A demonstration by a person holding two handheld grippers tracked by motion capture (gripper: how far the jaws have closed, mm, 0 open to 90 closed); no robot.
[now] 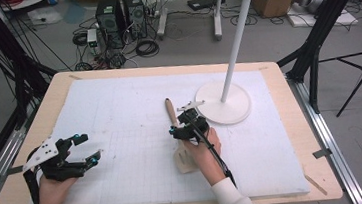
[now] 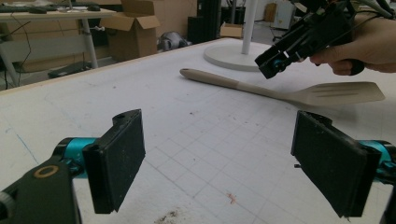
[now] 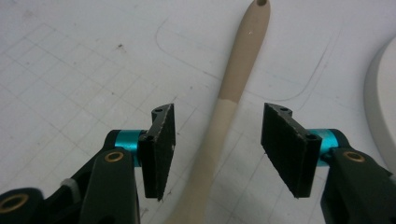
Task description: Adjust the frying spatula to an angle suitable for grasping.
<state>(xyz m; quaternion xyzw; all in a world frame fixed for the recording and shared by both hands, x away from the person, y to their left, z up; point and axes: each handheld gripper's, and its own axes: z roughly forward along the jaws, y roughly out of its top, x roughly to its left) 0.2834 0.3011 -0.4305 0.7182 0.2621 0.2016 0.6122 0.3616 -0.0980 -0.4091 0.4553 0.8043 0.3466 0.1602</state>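
Reaching is the step in hand: the right gripper [image 3: 217, 149] straddles the handle of the beige plastic slotted spatula [image 3: 233, 84], which lies flat on the white gridded mat [image 1: 120, 118] near the round base of the white hook stand [image 1: 223, 103]. Its jaws are about half open, pads clear of the handle on both sides. Next, I reckon, it must settle lower and pinch. The left gripper [image 2: 219, 158] waits, wide open and empty, well apart.
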